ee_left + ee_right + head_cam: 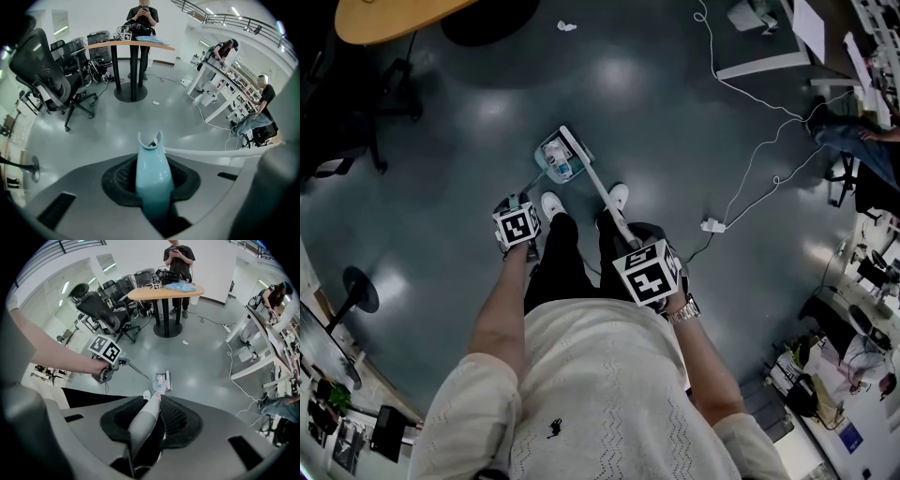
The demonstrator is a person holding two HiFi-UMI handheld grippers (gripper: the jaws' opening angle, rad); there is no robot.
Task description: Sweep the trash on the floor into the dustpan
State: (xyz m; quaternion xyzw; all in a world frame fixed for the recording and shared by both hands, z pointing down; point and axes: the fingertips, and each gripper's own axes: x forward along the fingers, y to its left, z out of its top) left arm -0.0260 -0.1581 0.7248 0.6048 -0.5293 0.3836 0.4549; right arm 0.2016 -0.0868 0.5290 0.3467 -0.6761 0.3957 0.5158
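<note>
The left claw (152, 190) is pinched on the pale-blue dustpan handle (152, 164). The right claw (146, 425) is clamped round the white broom handle (139, 422). Below both claws the dustpan (551, 148) sits on the floor (656, 94), holding trash (562, 170).

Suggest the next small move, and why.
Probably step toward the white scrap ahead, carrying dustpan and broom. The dustpan already holds trash. The left claw is shut on its handle and the right claw on the broom's. That scrap lies well beyond both.
</note>
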